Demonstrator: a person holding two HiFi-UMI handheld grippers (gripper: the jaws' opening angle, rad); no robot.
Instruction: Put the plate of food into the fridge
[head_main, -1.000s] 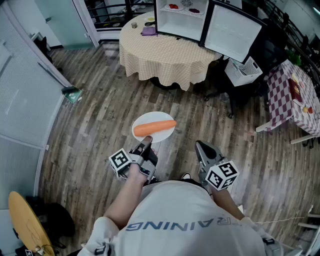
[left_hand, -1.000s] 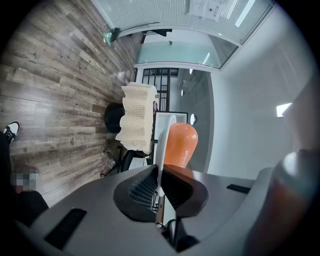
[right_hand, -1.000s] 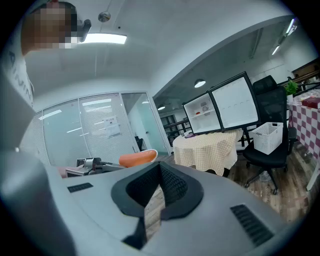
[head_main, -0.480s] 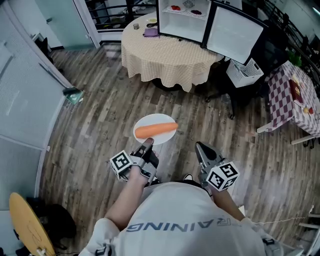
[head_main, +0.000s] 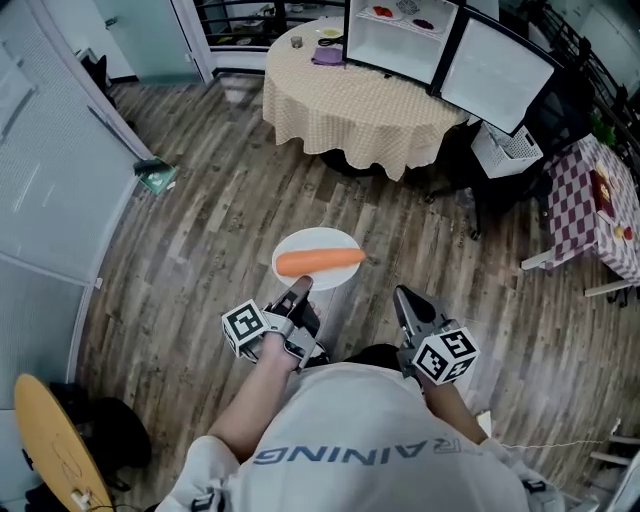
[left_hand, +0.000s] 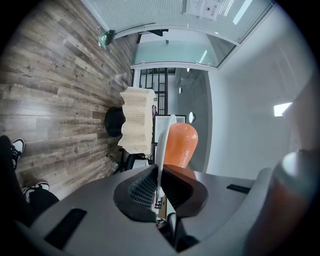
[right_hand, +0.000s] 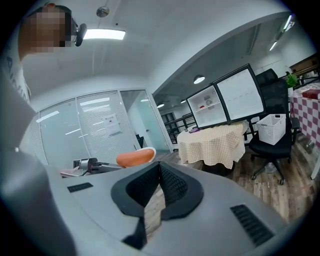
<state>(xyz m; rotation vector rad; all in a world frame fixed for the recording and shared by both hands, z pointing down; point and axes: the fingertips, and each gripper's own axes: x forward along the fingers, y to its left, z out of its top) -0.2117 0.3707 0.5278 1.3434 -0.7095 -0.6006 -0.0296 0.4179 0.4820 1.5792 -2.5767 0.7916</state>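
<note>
The plate (head_main: 300, 243) carrying a carrot (head_main: 318, 262), clamped at its rim by the left hand-held gripper (head_main: 300, 288), has advanced slightly toward the open fridge (head_main: 398, 45) at 12 o'clock, still well apart; the right hand-held gripper (head_main: 403, 296) is closed, empty.

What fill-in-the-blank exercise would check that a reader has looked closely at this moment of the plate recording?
1. The left claw is shut on the plate, which carries a single ____.
2. The right claw, its jaws together, holds ____.
3. The fridge by the round table has its door ____.
Missing words: carrot; nothing; open.
</note>
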